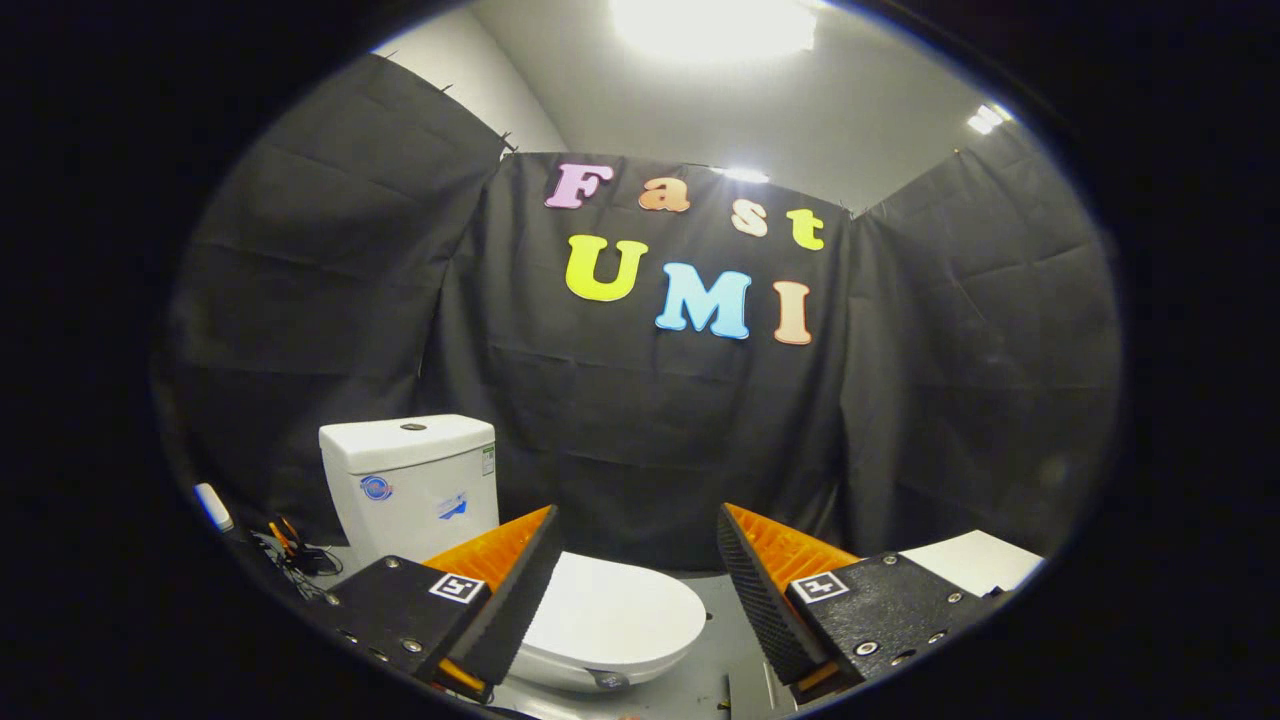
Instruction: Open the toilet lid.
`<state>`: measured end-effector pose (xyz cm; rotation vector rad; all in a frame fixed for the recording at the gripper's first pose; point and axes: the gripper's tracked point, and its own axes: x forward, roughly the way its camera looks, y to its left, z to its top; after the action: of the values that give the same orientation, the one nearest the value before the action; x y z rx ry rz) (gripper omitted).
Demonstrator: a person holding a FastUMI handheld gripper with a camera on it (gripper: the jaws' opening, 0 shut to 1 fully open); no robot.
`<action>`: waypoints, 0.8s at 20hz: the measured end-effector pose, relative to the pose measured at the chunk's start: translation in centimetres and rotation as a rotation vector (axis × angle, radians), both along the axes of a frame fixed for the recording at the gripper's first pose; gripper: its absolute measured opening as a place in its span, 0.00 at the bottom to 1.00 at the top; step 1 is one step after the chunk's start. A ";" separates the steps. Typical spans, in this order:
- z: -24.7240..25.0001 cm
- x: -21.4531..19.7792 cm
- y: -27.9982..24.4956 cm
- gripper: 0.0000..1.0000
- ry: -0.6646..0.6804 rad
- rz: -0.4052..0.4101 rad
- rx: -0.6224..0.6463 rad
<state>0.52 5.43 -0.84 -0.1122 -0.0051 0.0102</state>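
A white toilet stands on the grey floor against the black cloth wall, its tank (412, 483) beyond my left finger. Its lid (612, 610) is down, flat over the bowl, and lies just ahead of and below my fingers, partly covered by the left finger (520, 590). My gripper (636, 548) is open, with a wide gap between the two orange-and-black fingers and nothing between them. The right finger (760, 600) hangs over bare floor to the right of the lid. The gripper is above the lid and apart from it.
Some cables and small tools (293, 552) lie on the floor left of the tank, with a small white device (213, 506) further left. A white flat object (975, 560) sits beyond the right finger. Grey floor (725, 640) shows between lid and right finger.
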 end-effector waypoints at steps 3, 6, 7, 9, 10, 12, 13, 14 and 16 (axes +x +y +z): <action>-0.7 0.7 0.9 0.95 0.002 0.004 0.062; -3.3 1.6 1.9 0.95 0.073 0.010 0.177; -4.3 1.8 2.4 0.95 0.102 0.020 0.229; -6.6 2.0 3.2 0.95 0.154 0.042 0.327; -7.8 2.0 3.4 0.95 0.175 0.048 0.368; -10.0 2.3 3.4 0.95 0.211 0.046 0.445; -11.1 2.6 3.4 0.95 0.230 0.043 0.488; -12.4 2.5 3.5 0.96 0.250 0.038 0.533; -14.6 2.7 3.3 0.97 0.289 0.012 0.601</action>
<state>3.25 8.71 -15.40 0.4912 0.2779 0.0366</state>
